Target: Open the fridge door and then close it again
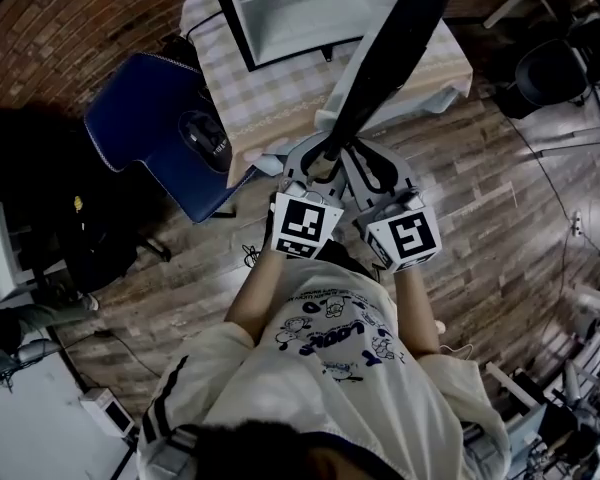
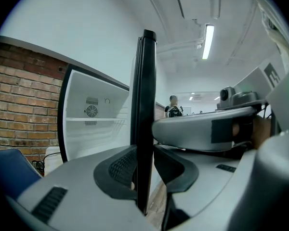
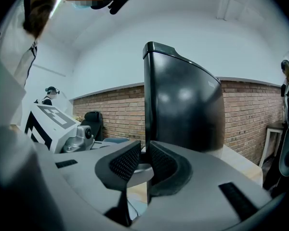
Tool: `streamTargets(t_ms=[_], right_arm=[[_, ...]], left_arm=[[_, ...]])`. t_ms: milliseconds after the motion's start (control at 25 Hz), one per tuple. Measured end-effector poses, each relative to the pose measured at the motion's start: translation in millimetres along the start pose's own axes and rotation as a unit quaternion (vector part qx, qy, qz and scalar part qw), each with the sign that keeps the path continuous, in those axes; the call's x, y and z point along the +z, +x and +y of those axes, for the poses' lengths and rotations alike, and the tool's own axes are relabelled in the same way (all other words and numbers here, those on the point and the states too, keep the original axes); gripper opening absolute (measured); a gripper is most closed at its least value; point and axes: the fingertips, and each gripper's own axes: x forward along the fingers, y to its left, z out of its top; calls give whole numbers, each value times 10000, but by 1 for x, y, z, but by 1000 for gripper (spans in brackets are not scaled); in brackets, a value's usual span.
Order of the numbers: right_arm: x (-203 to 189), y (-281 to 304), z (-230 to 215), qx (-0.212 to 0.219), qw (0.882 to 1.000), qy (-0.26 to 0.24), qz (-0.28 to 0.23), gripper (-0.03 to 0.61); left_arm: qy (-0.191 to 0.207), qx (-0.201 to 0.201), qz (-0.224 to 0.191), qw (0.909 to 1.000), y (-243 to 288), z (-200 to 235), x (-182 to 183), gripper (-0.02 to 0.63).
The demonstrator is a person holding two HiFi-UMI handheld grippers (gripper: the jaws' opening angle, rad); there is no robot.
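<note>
The fridge (image 1: 300, 8) stands with its white inside (image 2: 94, 129) showing. Its black door (image 1: 390, 58) is swung out, edge towards me. My left gripper (image 1: 315, 158) is shut on that edge: in the left gripper view the door edge (image 2: 144, 105) runs down between the pads of the left gripper (image 2: 145, 170), and both pads press on it. My right gripper (image 1: 355, 158) sits just right of it, on the door's outer side. In the right gripper view the right gripper (image 3: 145, 165) is shut, its tips level with the edge of the glossy door (image 3: 183, 105).
A blue chair (image 1: 155, 128) and a table with a checked cloth (image 1: 280, 88) stand left of the door's swing. A black chair (image 1: 550, 68) is at the far right. Brick wall behind the fridge; wood floor with cables. A person (image 2: 173, 107) stands far off.
</note>
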Motion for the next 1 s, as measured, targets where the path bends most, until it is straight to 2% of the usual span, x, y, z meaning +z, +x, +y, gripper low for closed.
streamTargets(t_ms=[520,1000], right_arm=[[12,41,18,334,9994,-68,-31,74],[14,65,12,288,9996,-29,-3,74]], left_arm=[[-168,192,-23,9997,-3,46,0,124],[-206,455,16,9988,-2,91,0,132]])
